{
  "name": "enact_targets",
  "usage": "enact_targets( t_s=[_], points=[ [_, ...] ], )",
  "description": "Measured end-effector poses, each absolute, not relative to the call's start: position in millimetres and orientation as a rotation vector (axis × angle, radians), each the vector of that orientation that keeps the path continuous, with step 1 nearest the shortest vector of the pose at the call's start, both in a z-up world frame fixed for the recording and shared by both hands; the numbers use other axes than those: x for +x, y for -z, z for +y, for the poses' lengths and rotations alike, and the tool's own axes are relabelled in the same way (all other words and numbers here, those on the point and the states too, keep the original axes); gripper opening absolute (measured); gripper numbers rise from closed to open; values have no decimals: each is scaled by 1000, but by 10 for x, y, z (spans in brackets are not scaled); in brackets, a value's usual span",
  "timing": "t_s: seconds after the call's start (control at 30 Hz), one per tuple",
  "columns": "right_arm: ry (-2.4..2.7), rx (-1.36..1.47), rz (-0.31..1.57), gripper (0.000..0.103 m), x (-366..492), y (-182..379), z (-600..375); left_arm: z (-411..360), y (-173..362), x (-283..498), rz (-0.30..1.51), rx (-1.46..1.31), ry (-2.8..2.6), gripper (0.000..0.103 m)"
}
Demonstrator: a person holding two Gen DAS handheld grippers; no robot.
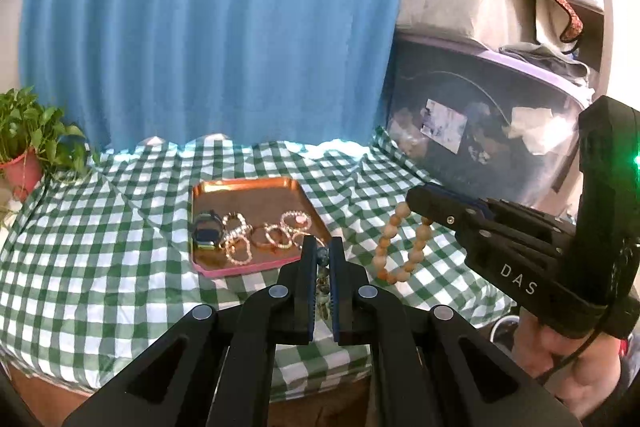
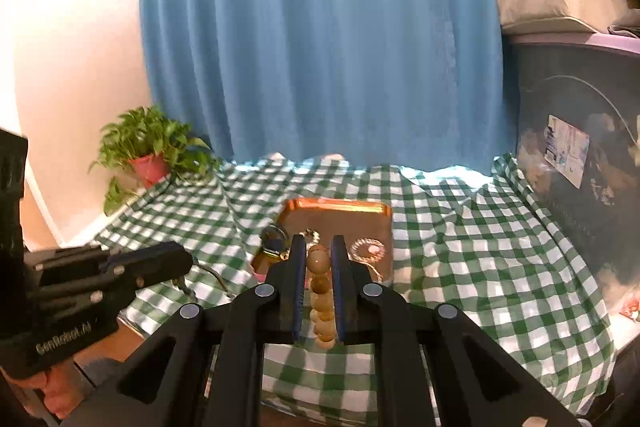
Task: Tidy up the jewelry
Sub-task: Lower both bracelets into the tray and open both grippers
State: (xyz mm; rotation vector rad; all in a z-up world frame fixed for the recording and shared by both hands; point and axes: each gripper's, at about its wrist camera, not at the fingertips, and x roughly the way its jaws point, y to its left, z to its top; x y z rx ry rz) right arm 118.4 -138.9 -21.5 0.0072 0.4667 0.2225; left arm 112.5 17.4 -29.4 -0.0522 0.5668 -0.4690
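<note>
Both hand-held grippers are clamped on bracelets. The left hand-held gripper (image 1: 320, 255) pinches a dark beaded bracelet (image 1: 322, 287); the right hand-held gripper (image 2: 318, 259) holds a tan wooden-bead bracelet (image 1: 400, 247) hanging as a loop. The copper tray (image 1: 248, 189) lies ahead and below on the counter (image 1: 100, 247), its long axis running away, nearer the left one.
</note>
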Motion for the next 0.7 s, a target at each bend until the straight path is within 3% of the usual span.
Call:
enact_targets(
  t_s=[0.33,0.7],
  points=[
    [-272,7,451,10,1541,227,-1260,194,218,1574,509,-61,491,6],
    [-246,15,455,11,2412,320,-1392,85,483,2697,549,-167,543,6]
  ],
)
